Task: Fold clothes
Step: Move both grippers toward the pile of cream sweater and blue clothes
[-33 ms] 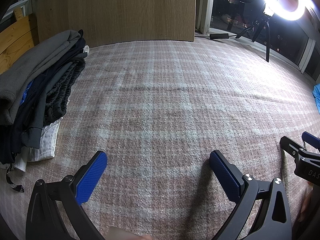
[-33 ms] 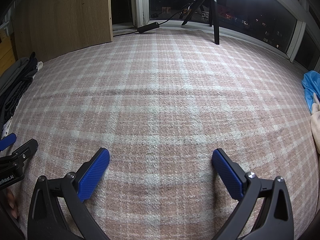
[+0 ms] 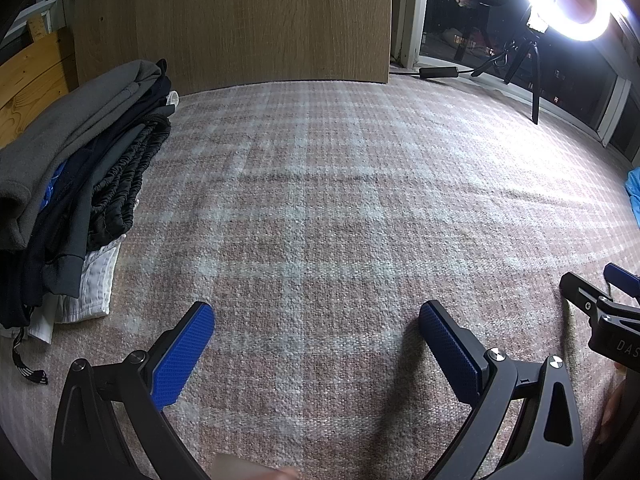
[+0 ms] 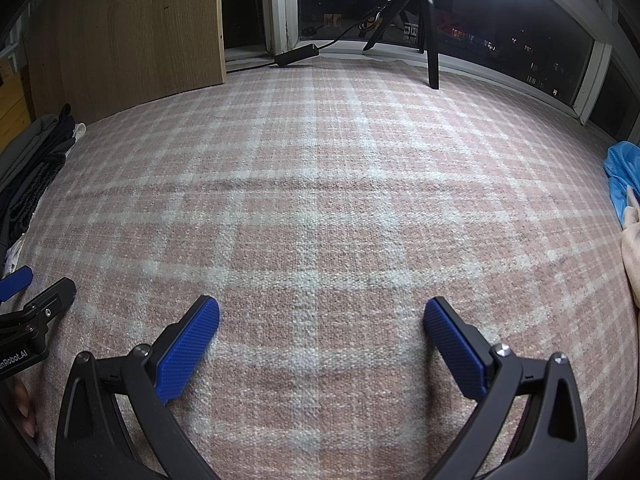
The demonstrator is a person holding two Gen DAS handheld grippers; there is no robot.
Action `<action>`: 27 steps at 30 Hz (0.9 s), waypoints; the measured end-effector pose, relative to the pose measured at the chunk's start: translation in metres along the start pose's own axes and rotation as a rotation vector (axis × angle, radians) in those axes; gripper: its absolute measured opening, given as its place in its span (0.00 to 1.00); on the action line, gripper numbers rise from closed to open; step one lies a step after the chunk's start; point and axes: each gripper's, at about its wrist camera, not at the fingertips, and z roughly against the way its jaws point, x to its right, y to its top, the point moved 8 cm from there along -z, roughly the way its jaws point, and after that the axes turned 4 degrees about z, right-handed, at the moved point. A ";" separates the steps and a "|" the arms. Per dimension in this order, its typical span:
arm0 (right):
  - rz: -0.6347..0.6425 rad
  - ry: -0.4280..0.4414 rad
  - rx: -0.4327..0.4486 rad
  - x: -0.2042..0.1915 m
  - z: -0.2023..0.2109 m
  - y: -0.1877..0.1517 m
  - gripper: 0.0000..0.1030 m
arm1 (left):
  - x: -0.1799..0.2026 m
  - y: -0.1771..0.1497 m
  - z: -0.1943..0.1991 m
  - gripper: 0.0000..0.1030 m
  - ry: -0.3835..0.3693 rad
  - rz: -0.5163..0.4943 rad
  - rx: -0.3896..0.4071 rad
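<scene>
Covering nearly all of both views, a pink-and-white plaid blanket (image 3: pixel 340 208) lies flat, with a faint crease running across its middle. Behind it at the far left stands a wooden panel (image 3: pixel 240 20), and beside that a dark window (image 4: pixel 500 32) curves along the far edge. A ring light (image 3: pixel 576 8) glares at the top right of the left wrist view, on a black tripod (image 4: pixel 430 40) whose leg rests at the blanket's far edge; a black cable box (image 4: pixel 296 55) lies near it by the window frame.

The clothes to be folded appear in two places. A folded stack (image 3: pixel 72 184) sits on the blanket's left side: a grey top on top, dark garments with a gathered waistband under it, and white cloth at the bottom, with a black drawstring trailing out near the edge. At the far right edge lie a blue cloth (image 4: pixel 622 176) and a cream cloth (image 4: pixel 632 240) just beside it, both cut off by the frame.

The left gripper (image 3: pixel 316 344) hovers over bare blanket, tilted downward, its blue pads spread wide with nothing between them. The right gripper (image 4: pixel 322 340) is likewise released, jaws wide apart over bare blanket and empty. Each one shows at the edge of the other's view, side by side and apart. Neither touches any garment.
</scene>
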 end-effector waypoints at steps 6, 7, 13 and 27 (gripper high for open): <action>-0.001 0.002 0.000 0.000 0.000 0.000 1.00 | -0.001 0.000 0.000 1.00 0.000 0.000 0.001; -0.001 0.002 0.000 0.000 0.000 0.000 1.00 | -0.001 0.000 0.000 1.00 0.001 -0.001 0.001; -0.001 0.000 0.000 0.000 0.000 0.000 1.00 | 0.000 0.000 0.001 1.00 0.002 0.000 0.001; -0.001 0.003 -0.065 -0.001 0.002 -0.003 1.00 | -0.002 0.002 -0.002 1.00 -0.006 -0.008 -0.039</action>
